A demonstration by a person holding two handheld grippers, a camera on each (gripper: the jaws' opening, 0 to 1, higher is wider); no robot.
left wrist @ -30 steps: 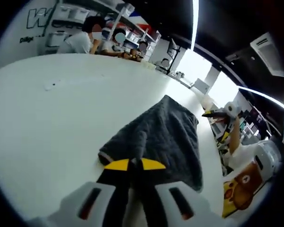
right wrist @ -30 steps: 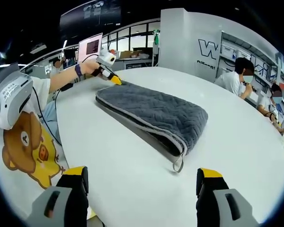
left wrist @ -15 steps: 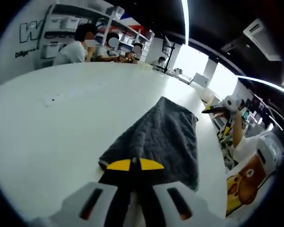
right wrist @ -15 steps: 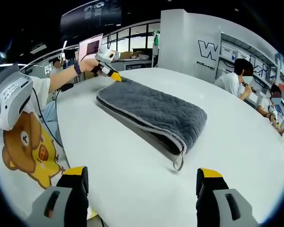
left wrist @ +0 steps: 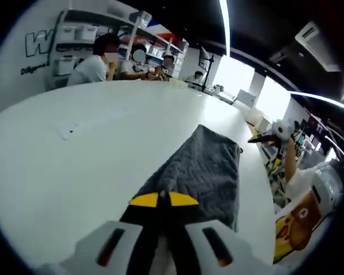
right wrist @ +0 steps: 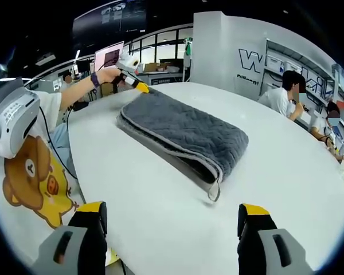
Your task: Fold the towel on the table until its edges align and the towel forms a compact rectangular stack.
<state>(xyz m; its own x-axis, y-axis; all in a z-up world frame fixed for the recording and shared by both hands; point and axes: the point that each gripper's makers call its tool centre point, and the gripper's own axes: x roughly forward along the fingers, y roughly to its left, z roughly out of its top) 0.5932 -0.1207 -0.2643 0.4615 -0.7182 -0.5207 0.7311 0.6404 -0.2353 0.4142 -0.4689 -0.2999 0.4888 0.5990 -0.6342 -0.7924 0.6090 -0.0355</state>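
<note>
Folded grey quilted towel [right wrist: 180, 133] lying on the round white table [right wrist: 286, 189], its long axis running from the left gripper [right wrist: 142, 88] at the far end toward the right gripper [right wrist: 171, 226]. Left gripper's jaws are pinching that end's top layer; right gripper's jaws are gaping wide, holding nothing.

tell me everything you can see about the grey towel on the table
The grey towel looks like thick quilted fabric with a wavy stitch pattern and a lighter edge trim. It lies folded over on the white table, layers stacked, a small loop hanging at the near corner. The left gripper, shut, pinches its far corner, which looks raised off the table. The right gripper is open and apart from it.
</note>
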